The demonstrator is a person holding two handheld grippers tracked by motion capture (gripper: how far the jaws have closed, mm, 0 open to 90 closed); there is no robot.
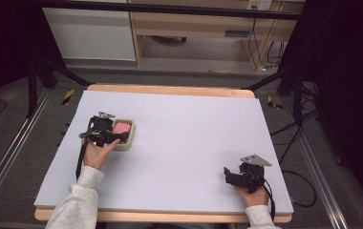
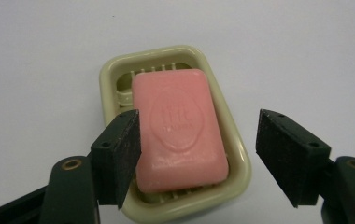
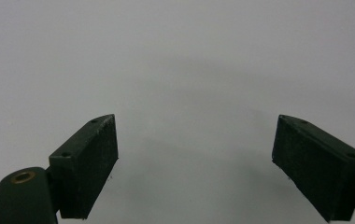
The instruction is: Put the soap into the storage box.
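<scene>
In the left gripper view the left gripper (image 2: 196, 156) has its jaws spread wide on either side of the near end of the soap (image 2: 178, 128), not yet pressing on it. The pink soap lies flat in the dish (image 2: 108, 77), centre of that frame. In the high view the dish (image 1: 131, 138) sits at the left of the tabletop (image 1: 194, 129). My reading: the approach is made, while closing on the soap and lifting it are still to do. The right gripper (image 1: 233, 177) rests at the lower right of the high view, jaws wide and holding nothing.
</scene>
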